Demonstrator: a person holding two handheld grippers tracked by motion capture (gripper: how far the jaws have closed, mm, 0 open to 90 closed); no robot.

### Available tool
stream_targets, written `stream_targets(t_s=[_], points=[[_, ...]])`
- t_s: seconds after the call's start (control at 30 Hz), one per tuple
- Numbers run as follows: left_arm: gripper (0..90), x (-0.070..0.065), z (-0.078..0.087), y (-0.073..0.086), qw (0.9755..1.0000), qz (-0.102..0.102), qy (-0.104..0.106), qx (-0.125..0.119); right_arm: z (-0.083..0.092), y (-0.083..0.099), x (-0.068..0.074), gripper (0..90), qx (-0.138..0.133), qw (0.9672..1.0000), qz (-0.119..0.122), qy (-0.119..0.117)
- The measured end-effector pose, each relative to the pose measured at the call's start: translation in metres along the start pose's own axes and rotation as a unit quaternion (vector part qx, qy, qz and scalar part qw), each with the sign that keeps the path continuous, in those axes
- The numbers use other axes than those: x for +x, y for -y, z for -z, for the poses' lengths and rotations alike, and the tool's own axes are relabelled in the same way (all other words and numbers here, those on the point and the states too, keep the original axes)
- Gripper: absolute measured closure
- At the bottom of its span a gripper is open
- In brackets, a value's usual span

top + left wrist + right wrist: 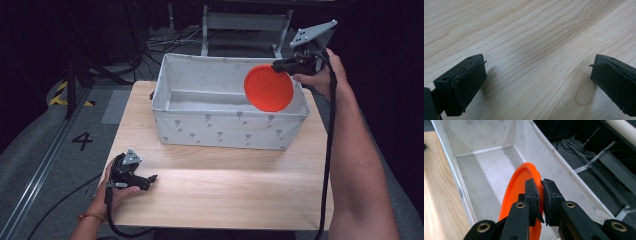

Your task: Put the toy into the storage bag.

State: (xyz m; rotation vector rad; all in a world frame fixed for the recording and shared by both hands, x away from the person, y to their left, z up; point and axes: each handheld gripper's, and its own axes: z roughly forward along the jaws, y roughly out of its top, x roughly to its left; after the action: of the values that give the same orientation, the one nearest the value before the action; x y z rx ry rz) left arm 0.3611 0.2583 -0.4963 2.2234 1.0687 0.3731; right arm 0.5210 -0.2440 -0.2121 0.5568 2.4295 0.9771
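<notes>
Here the right claw (540,195) is clamped on the rim of an orange plastic plate (268,88), its two black jaws pressed together with the thin edge pinched between them. The plate hangs ahead of and below the claw, over the right end of the white fabric storage box (200,127), its lower edge dipping just inside the box opening. It stands on edge, tilted, with its flat face turned toward the person's side of the worktop (225,195). Being round it has no true long axis; its plane runs roughly along the length of the box.

The plate looks light, stiff and smooth, so it is likely to pivot or slip in a rim pinch if swung fast. The rim is the sensible place to hold it, gripped well in. Whether the face seen is the top or the underside is hard to tell from the high view.

The left claw (537,82) rests low over the bare worktop, well apart from the box, with its jaws standing wide apart and nothing between them.
</notes>
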Motion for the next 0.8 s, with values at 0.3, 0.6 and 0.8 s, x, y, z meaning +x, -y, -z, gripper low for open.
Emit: stream_targets(t_s=[0.3, 0.6, 0.8], points=[[0.5, 0.000, 0.000, 0.000, 1.0000, 0.000, 0.000, 0.000, -0.025, 0.024, 0.002, 82.6, 0.054, 0.9982, 0.016, -0.022], [0.6, 0.000, 0.000, 0.000, 1.0000, 0.001, -0.002, 0.000, -0.044, 0.037, 0.011, 82.6, 0.110, 0.9903, 0.059, -0.062], [0.6, 0.000, 0.000, 0.000, 1.0000, 0.001, -0.002, 0.000, -0.057, 0.042, 0.015, 82.6, 0.159, 0.9804, 0.074, -0.089]])
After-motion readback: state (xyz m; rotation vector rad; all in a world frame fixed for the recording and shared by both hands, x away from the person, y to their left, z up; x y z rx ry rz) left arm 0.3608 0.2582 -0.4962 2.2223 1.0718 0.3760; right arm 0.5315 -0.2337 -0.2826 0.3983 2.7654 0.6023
